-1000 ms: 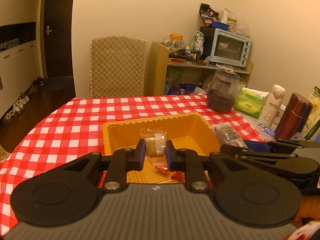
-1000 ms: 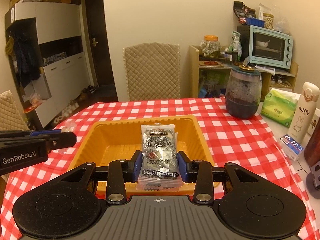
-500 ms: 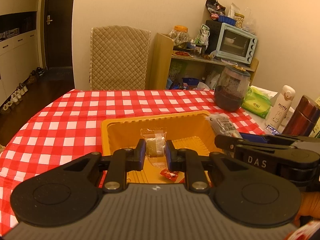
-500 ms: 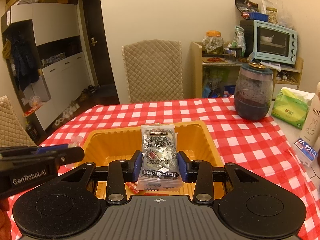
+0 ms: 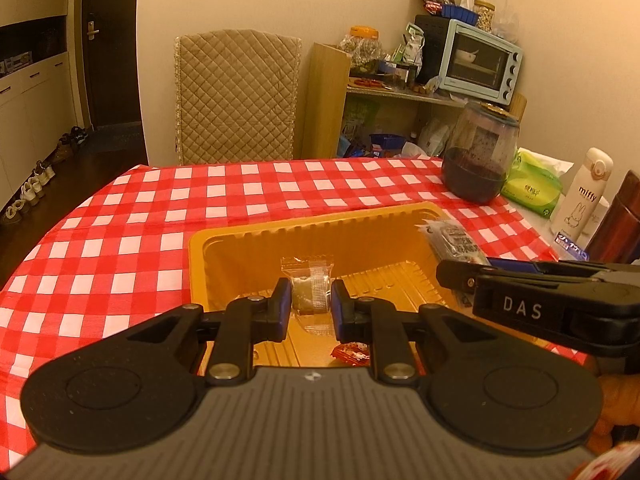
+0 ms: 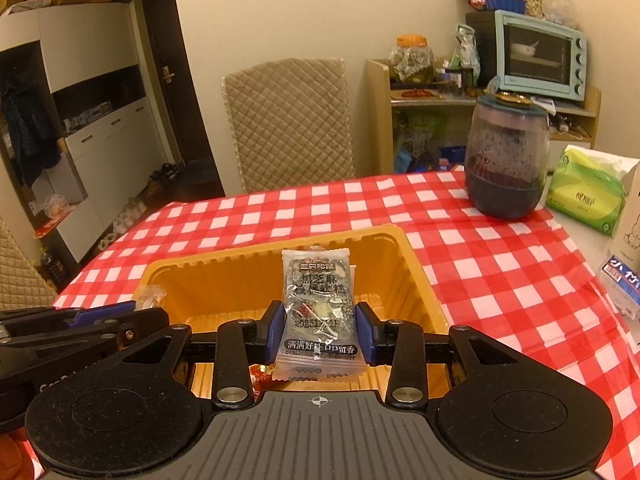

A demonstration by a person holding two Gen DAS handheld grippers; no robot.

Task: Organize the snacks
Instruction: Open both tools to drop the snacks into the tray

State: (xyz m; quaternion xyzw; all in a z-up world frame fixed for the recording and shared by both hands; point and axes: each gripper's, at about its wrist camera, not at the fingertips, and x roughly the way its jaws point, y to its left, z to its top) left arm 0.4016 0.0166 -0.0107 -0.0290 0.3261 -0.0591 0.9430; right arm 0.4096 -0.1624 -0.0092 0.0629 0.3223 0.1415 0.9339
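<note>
Yellow tray (image 6: pixel 416 280) under 2 gripped snacks

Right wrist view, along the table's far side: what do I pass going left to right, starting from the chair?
Beige quilted chair back → dark round lidded jar → green tissue pack → white bottle at the frame edge.

I read "miffy" on the white flask (image 5: pixel 586 192) standing right of the dark glass jar (image 5: pixel 480 152), and "DAS" in white letters on the side of the right gripper (image 5: pixel 452 276) that reaches in before that jar. In my right wrist view, the silver snack packet (image 6: pixel 318 312) pinched upright nearer than the jar carries 三只松鼠, 黑芝麻核桃软糕, a half-hidden date starting 2025, and 满满好料 口口留香.
</note>
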